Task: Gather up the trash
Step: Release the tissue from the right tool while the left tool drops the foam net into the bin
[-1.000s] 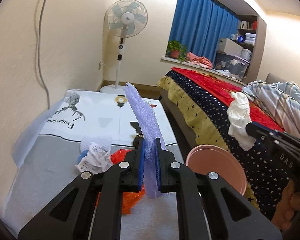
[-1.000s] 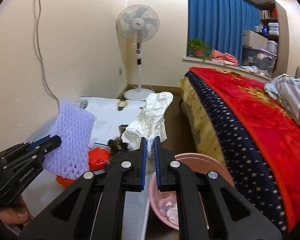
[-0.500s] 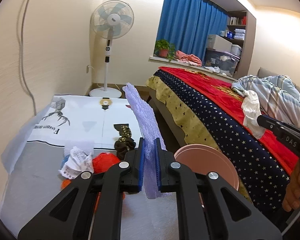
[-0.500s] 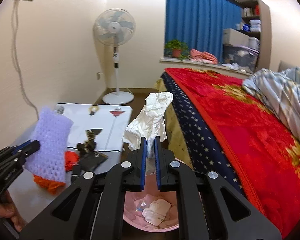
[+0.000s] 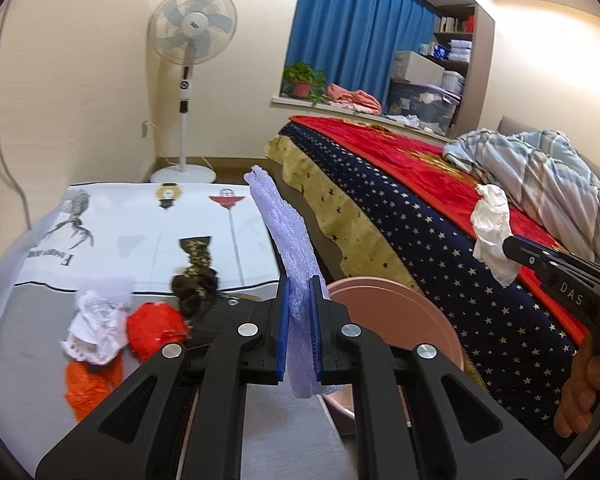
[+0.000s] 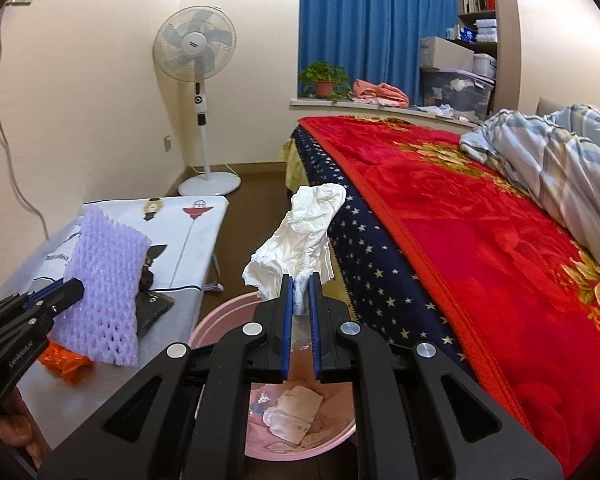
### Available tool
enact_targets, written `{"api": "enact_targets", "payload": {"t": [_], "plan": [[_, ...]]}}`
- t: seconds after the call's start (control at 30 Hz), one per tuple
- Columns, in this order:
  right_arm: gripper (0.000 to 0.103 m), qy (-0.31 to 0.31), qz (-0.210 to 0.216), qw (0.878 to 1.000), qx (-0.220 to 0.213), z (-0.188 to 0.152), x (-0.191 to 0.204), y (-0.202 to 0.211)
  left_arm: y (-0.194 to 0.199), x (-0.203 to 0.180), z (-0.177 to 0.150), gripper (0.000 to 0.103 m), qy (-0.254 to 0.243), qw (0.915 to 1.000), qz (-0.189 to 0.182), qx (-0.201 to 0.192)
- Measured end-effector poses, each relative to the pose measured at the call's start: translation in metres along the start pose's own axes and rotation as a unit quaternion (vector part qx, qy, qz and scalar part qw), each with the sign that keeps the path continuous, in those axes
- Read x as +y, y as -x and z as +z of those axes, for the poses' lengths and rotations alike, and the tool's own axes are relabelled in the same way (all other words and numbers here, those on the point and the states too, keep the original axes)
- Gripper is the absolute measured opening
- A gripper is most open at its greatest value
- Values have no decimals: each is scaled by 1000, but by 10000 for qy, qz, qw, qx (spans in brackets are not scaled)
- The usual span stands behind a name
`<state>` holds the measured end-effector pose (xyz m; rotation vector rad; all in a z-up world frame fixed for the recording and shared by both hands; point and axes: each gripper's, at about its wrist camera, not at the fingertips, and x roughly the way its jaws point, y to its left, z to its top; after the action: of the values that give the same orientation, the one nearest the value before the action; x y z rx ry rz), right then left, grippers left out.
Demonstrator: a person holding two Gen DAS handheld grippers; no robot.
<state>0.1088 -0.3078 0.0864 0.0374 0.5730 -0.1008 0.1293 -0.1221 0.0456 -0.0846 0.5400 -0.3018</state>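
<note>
Below, pink bin (image 6: 220, 316) beside bed (image 6: 480, 240). Left gripper (image 5: 299, 320) pinches purple foam net (image 5: 288, 248); right gripper (image 6: 301, 320) pinches crumpled tissue (image 6: 300, 232) above the bin. Risk: light tissue, released off-centre, may drift outside the rim.

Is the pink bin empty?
No, the right wrist view shows crumpled paper and other scraps lying inside the pink bin.

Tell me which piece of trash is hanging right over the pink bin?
The crumpled white tissue in the right gripper, above the pink bin. The purple foam net hangs over the table.
</note>
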Motion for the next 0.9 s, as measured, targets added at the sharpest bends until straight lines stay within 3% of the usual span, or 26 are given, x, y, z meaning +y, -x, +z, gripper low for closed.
{"api": "enact_targets", "payload": {"t": [0.37,0.9], "plan": [[8,-133,-117,9997,148,-4,-17,-12,-33,-28,-6,9,-163,9993,-239,218],[9,-186,-147,9994,271,-7,-22,-22,-60,-44,-11,9,-182,9985,-308,423]]}}
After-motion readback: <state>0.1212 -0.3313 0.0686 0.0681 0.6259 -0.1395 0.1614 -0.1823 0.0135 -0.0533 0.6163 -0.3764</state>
